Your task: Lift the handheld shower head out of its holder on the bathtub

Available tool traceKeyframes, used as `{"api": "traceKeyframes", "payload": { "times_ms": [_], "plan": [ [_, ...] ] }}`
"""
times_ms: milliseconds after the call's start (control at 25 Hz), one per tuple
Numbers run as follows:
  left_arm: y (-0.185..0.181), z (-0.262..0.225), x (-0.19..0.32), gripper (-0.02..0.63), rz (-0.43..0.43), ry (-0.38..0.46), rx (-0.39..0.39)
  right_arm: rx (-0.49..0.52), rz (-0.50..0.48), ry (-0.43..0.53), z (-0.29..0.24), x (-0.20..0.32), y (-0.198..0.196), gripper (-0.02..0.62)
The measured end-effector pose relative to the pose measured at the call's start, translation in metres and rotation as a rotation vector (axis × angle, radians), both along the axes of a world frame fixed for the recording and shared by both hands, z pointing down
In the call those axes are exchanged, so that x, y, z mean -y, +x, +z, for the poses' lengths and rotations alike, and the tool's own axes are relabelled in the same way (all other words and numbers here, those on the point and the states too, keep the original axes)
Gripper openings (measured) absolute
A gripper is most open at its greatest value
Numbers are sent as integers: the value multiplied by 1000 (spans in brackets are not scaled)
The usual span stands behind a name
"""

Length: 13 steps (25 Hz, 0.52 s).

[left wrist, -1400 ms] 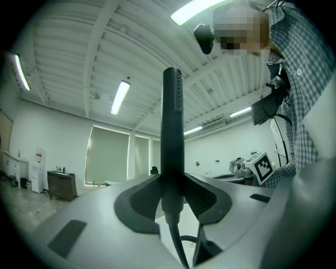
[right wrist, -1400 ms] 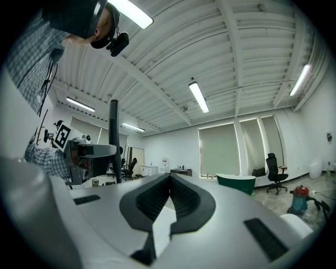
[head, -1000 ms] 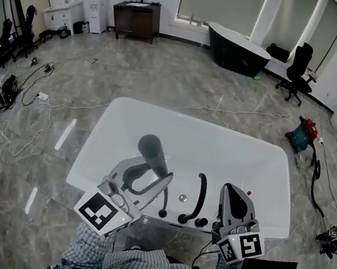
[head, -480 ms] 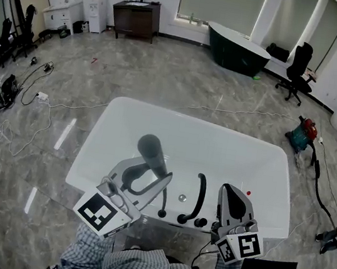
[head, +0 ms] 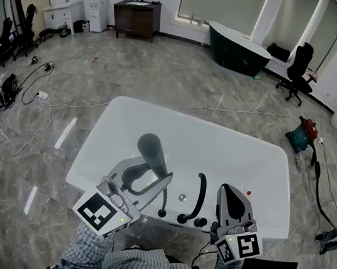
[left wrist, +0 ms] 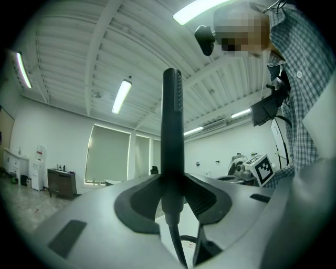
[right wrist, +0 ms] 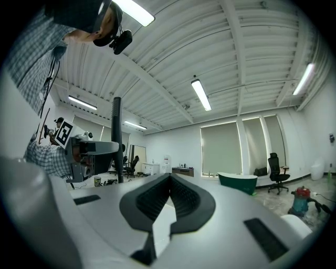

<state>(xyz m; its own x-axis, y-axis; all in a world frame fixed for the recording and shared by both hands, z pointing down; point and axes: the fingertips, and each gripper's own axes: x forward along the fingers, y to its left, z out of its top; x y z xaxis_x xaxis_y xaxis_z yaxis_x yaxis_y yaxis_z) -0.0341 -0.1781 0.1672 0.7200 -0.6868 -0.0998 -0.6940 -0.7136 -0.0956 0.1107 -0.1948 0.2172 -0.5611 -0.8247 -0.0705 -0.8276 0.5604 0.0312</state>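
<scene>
My left gripper [head: 148, 181] is shut on the black handheld shower head [head: 152, 150], which stands upright above the near side of the white bathtub [head: 112, 128]. In the left gripper view the handle [left wrist: 171, 136] sits between the dark pads [left wrist: 207, 199], and its hose [left wrist: 176, 241] hangs below. A black fitting [head: 162, 213] on the tub's near rim lies just under the hose. My right gripper [head: 236, 201] is shut and holds nothing, over the rim to the right. In the right gripper view its jaws [right wrist: 169, 181] meet, and the shower head [right wrist: 116, 136] shows at the left.
A curved black spout [head: 199, 196] and two black knobs [head: 201, 222] stand on the near rim between the grippers. A dark green tub [head: 236, 46], an office chair [head: 297, 72], a red vacuum [head: 305, 133] and floor cables [head: 28, 102] lie around.
</scene>
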Motion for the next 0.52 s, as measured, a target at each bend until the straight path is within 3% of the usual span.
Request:
{"api": "traceKeyframes", "payload": {
  "times_ms": [520],
  "plan": [
    [-3,-1,1,124,-10,-1,-9,-6,15,-10,3,-1,8,15]
  ]
}}
